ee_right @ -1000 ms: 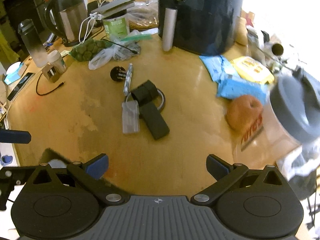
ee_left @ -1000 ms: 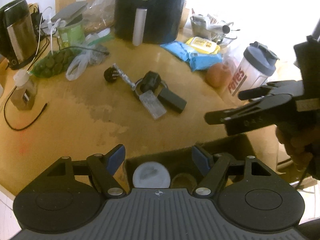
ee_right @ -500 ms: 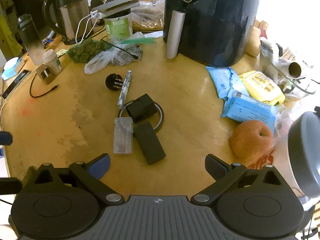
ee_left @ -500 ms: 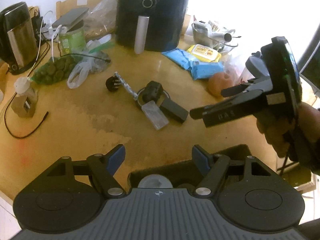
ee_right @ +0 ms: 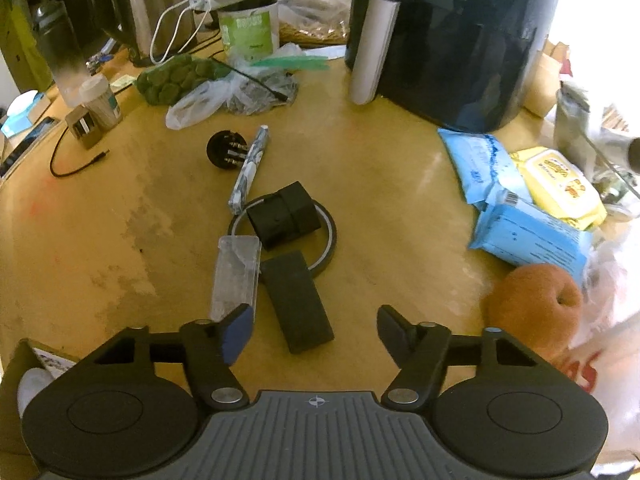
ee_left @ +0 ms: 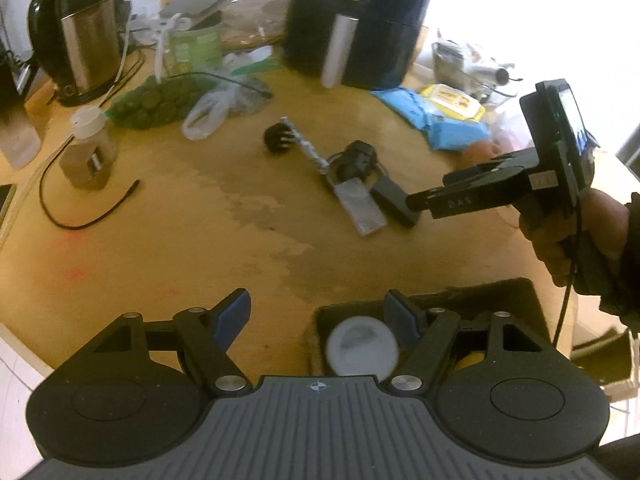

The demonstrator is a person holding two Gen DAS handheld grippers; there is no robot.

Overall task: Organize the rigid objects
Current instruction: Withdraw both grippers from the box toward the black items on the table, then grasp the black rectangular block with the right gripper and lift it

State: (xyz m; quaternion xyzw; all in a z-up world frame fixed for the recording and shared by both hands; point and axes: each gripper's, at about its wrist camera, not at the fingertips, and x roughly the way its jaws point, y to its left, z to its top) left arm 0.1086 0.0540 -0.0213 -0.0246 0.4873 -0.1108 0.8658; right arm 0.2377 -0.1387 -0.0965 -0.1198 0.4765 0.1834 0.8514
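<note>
A cluster of small rigid objects lies mid-table: a flat black block [ee_right: 298, 300], a clear plastic case [ee_right: 236, 274], a black box [ee_right: 284, 214] on a tape ring [ee_right: 330, 236], a patterned pen [ee_right: 249, 168] and a round black plug [ee_right: 223, 149]. My right gripper [ee_right: 314, 330] is open and empty, just short of the black block; it also shows in the left wrist view [ee_left: 420, 200]. My left gripper [ee_left: 318, 316] is open and empty above a dark bin [ee_left: 516, 300] holding a white lid [ee_left: 362, 346].
A black air fryer [ee_right: 452, 36] stands at the back, a kettle [ee_left: 78, 32] at the back left. Blue and yellow wipe packs [ee_right: 524, 208] and an orange fruit [ee_right: 536, 306] lie right. Bags of greens [ee_right: 180, 76], a small jar [ee_left: 90, 148] and a black cable [ee_left: 80, 216] lie left.
My right gripper has moved forward and down toward the black block and clear case. The left gripper has shifted a little left over the bin.
</note>
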